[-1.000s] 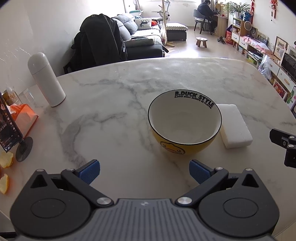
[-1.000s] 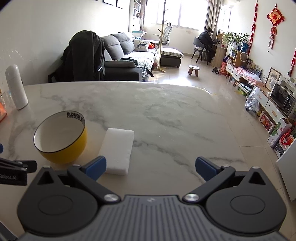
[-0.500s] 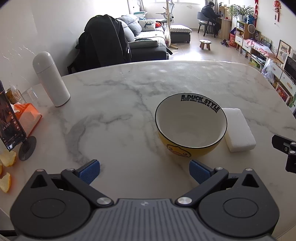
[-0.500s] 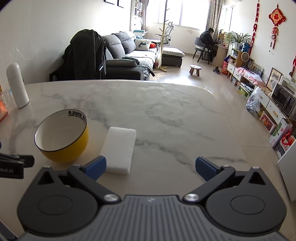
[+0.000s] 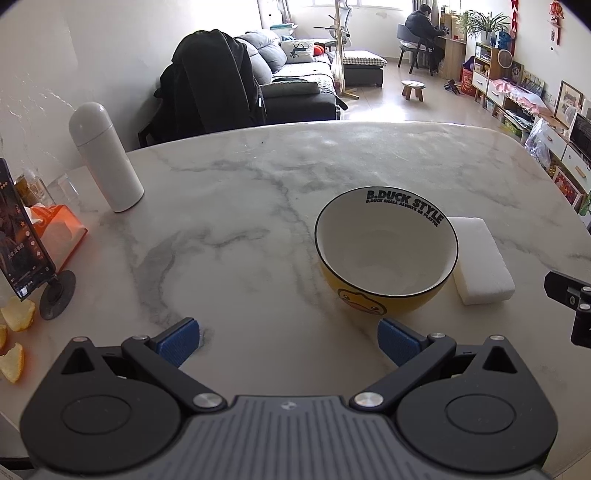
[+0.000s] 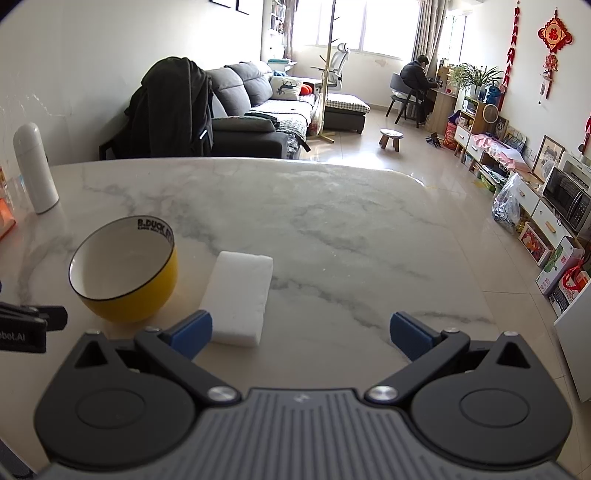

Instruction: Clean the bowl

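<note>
A yellow bowl (image 5: 386, 251) with a white inside and a duck face stands upright on the marble table (image 5: 236, 206); the right wrist view shows the bowl (image 6: 123, 269) at lower left. A white sponge block (image 5: 480, 260) lies just right of it, touching or nearly so, and the sponge (image 6: 240, 295) sits close ahead of the right gripper's left finger. My left gripper (image 5: 288, 341) is open, low over the table, the bowl just beyond its right finger. My right gripper (image 6: 301, 330) is open and holds nothing.
A white flask (image 5: 105, 162), an orange tissue pack (image 5: 55, 230), a phone on a stand (image 5: 22, 240) and orange peels (image 5: 13, 332) crowd the table's left side. Beyond the far edge are a coat-draped chair (image 5: 210, 85), a sofa and a seated person (image 5: 421, 31).
Both grippers have crept forward a little toward the bowl and sponge, which now sit slightly lower and larger in view. Both stay open.
</note>
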